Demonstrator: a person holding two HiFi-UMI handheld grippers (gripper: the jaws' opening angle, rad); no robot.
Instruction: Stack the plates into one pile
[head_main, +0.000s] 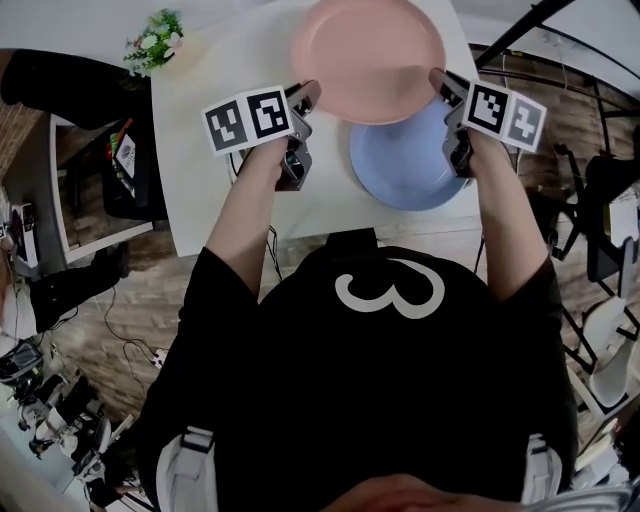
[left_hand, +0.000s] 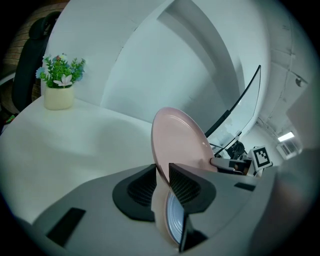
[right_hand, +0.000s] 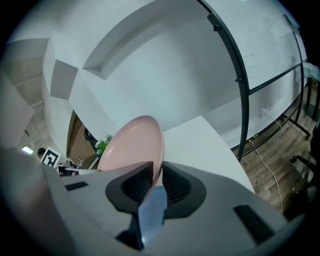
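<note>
The pink plate (head_main: 368, 55) is held up by both claws, in the upper middle of the head view. The left claw (head_main: 306, 98) pinches its left edge. The right claw (head_main: 441, 82) pinches its right edge. In each gripper view the rim sits tight between the two dark pads.

The blue plate (head_main: 400, 170) lies on the white table (head_main: 215, 190), just below the pink one in the frame. The pink plate covers its far edge. A little pot of flowers (head_main: 154, 40) stands well apart, at the upper left.

This looks like the carrying step: one plate is picked up and not yet put on the other.

Next, the pink plate needs to come right over the blue one, toward the bottom of the frame. Both claws should keep it flat, bring it down softly, and let go at the same time so it does not tip.
</note>
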